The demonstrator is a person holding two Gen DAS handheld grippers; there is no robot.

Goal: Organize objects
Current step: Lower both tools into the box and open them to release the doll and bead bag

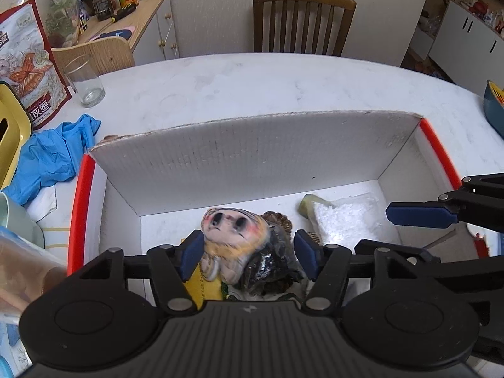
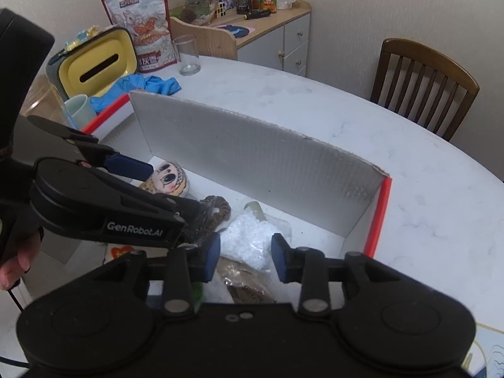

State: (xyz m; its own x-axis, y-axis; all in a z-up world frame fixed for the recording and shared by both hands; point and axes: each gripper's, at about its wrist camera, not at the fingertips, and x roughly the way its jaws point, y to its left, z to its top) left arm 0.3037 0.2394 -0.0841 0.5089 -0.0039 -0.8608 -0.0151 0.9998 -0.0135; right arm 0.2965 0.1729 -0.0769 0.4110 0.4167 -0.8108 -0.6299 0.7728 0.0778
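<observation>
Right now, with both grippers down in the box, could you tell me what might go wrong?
1. The left gripper and right gripper work close together inside the cardboard box, so they may collide.
2. The doll sits between the left gripper's open jaws atop other items; it could tip or slide.
3. The bag of white pellets looks thin; a pinch might tear it.

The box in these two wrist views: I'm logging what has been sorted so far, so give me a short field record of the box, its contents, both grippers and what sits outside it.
container: open cardboard box, white inside, red edges, on the white table
inside: doll head, brown woven piece, bag of white pellets
left gripper: open, over the doll head, pads not pressing
right gripper: open, above the pellet bag
outside box: blue cloth, empty glass, yellow bin, snack pouch
</observation>
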